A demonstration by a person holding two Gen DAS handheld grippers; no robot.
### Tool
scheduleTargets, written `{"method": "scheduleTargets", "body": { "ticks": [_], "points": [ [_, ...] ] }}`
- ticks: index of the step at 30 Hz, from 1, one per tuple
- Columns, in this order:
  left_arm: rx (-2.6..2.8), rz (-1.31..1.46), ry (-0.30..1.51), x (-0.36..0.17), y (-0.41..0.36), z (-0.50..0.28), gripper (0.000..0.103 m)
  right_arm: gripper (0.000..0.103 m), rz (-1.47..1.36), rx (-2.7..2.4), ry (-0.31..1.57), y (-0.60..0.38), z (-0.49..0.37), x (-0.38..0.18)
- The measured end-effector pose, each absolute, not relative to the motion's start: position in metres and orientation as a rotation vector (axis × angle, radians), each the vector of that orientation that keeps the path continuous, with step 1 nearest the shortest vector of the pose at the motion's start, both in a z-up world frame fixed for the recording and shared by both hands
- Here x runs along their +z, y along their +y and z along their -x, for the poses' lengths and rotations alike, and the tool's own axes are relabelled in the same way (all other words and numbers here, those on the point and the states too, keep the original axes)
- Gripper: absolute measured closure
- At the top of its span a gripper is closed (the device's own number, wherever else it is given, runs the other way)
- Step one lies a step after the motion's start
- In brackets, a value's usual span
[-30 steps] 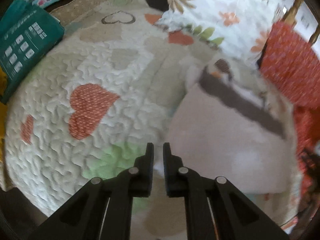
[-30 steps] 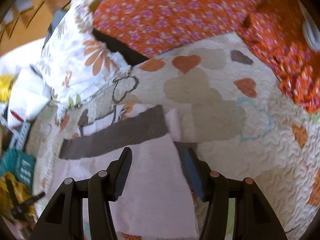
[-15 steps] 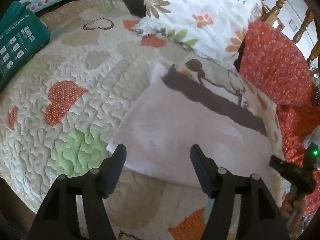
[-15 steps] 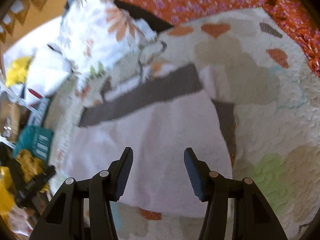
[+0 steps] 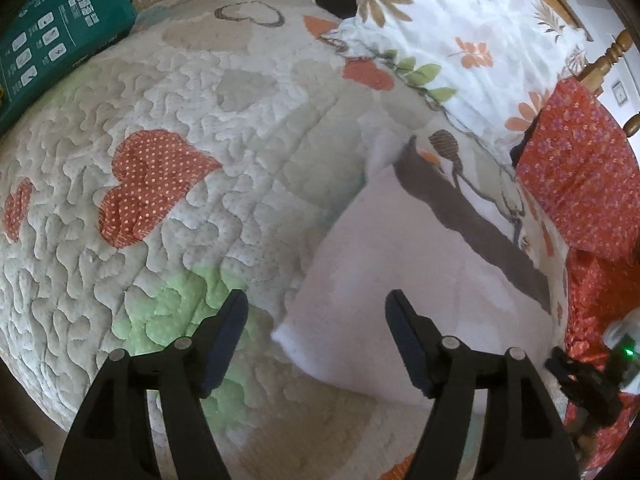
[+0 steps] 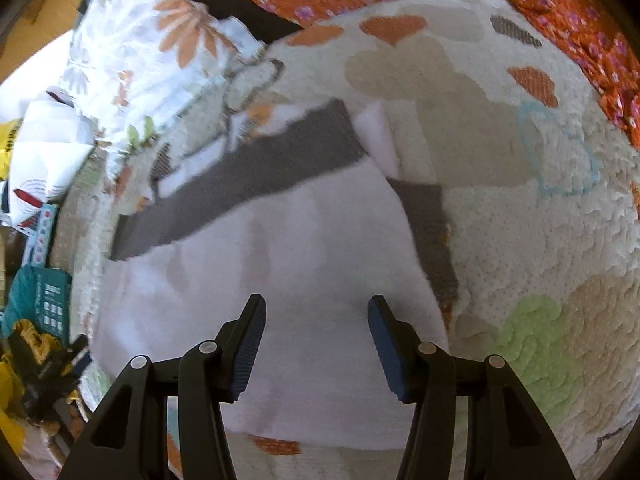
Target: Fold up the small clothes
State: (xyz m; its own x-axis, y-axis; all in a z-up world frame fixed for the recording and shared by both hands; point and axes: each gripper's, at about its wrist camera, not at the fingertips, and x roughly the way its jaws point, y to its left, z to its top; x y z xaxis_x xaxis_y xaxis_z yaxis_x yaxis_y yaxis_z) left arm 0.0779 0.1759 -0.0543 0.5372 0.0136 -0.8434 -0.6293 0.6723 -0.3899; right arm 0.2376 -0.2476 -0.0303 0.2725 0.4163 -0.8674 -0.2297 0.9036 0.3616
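A pale pink garment (image 5: 400,264) with a grey band (image 5: 472,224) lies folded flat on the heart-patterned quilt (image 5: 200,120). My left gripper (image 5: 317,300) hovers over its near left corner; its jaws are opening, and the corner lies below them untouched. In the right wrist view the same garment (image 6: 300,248) fills the middle, with its grey band (image 6: 248,176) across the far side and a second grey strip (image 6: 428,224) on the right edge. My right gripper (image 6: 316,304) stands open just above the pink cloth with nothing between its pads.
A floral pillow (image 5: 460,32) and orange flowered cloth (image 5: 580,184) border the quilt beyond the garment. A teal box (image 5: 48,40) lies at the far left edge. Wooden chair posts (image 5: 612,52) rise behind. The quilt (image 6: 520,240) stretches right of the garment.
My left gripper went from shut to wide open and let go of the garment's edge. The right gripper sank closer over the cloth and then held still.
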Motion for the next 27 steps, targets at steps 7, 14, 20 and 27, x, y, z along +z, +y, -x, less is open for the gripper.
{"method": "scheduleTargets", "body": {
  "ticks": [7, 14, 20, 27],
  "points": [
    [0.443, 0.68, 0.999, -0.068, 0.174, -0.093, 0.027, 0.045, -0.085, 0.541, 1.143, -0.205, -0.222, -0.008],
    [0.503, 0.848, 0.904, -0.058, 0.224, -0.065, 0.084, 0.045, 0.064, 0.681, 1.136, -0.148, -0.191, -0.023],
    [0.583, 0.908, 0.772, -0.034, 0.255, -0.027, 0.065, 0.045, 0.364, 0.936, 0.994, -0.073, -0.102, -0.023],
    [0.611, 0.967, 0.684, -0.02, 0.275, -0.002, 0.053, 0.047, 0.67, 0.956, 0.845, 0.029, -0.019, -0.066]
  ]
}}
